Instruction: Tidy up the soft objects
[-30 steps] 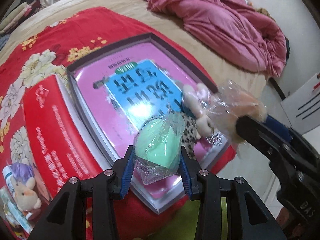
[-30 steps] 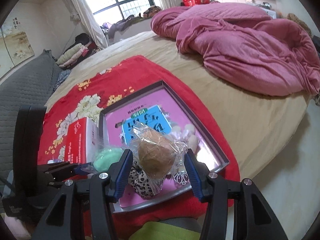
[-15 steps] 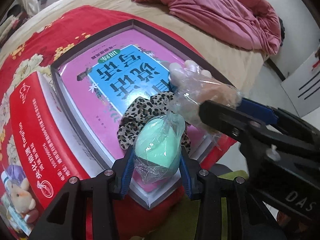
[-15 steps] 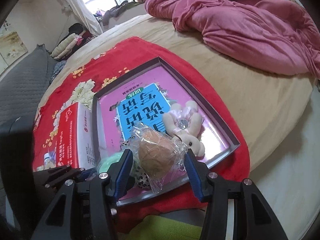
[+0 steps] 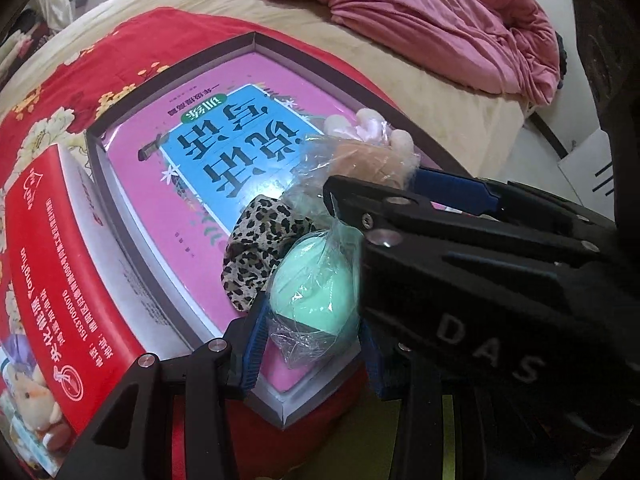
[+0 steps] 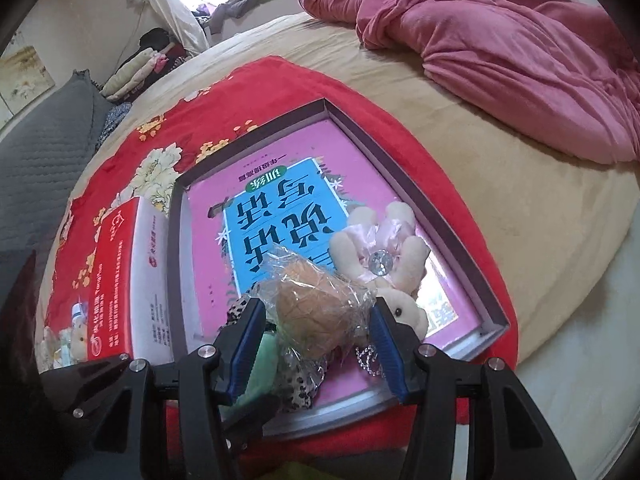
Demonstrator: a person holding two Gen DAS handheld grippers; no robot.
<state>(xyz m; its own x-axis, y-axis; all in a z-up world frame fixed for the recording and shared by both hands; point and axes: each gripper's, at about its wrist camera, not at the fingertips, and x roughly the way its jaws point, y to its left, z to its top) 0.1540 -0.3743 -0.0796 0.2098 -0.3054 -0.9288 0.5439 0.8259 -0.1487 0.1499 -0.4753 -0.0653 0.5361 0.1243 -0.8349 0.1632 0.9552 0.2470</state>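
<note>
My left gripper [image 5: 310, 316] is shut on a green soft ball in clear wrap [image 5: 316, 280], just above the near corner of the pink box lid tray [image 5: 256, 40]. My right gripper [image 6: 316, 320] is shut on a brown soft ball in clear wrap [image 6: 316, 312], right beside and slightly above the left one; it also shows in the left wrist view [image 5: 420, 188]. A leopard-print scrunchie [image 5: 256, 248] and a pink plush bunny [image 6: 384, 248] lie in the tray [image 6: 440, 216] under and behind the balls.
The tray sits on a red floral blanket [image 6: 248, 92] on a beige bed. A red box [image 5: 52, 264] stands left of the tray. A pink quilt [image 6: 500, 40] is heaped at the far right. The bed edge drops off just right of the tray.
Both grippers have come lower and closer over the tray's near corner. The right gripper has crossed closer in front of the left one. Both balls stay held.
</note>
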